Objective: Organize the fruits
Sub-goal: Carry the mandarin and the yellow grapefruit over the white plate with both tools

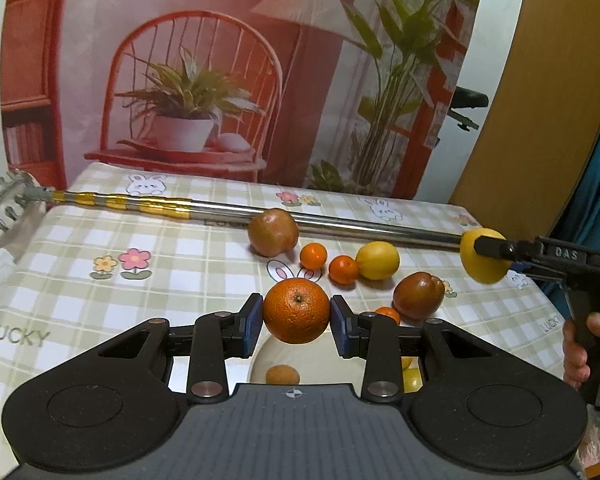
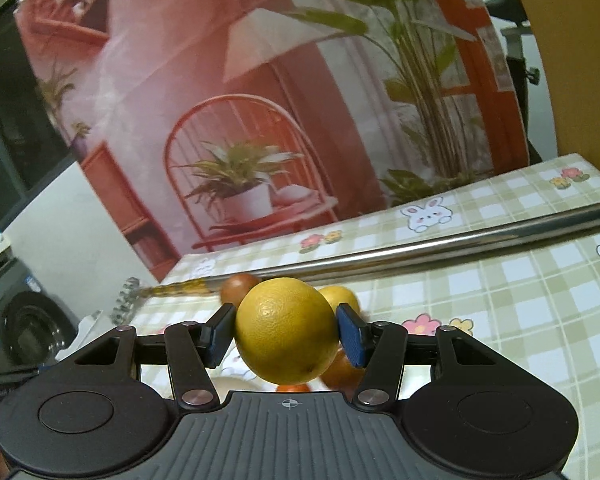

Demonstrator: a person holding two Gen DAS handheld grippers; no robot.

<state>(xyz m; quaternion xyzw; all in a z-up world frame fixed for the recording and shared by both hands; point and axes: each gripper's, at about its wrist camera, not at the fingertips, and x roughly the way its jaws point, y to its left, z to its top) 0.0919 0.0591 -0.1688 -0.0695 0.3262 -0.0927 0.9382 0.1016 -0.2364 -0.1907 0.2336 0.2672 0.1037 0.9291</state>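
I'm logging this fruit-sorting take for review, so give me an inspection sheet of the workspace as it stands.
Surface: checked tablecloth with bunny and flower prints.
Job's things: orange in left gripper; yellow citrus in right gripper; two reddish fruits, a lemon and small tangerines loose on the cloth; a pale bowl below the left gripper with one small brownish fruit inside.
Clutter: long metal pole lying across the table.
Grippers: both shut on fruit, lifted off the cloth.
Cables: nothing seen.
Surroundings: printed backdrop of chair and plants.
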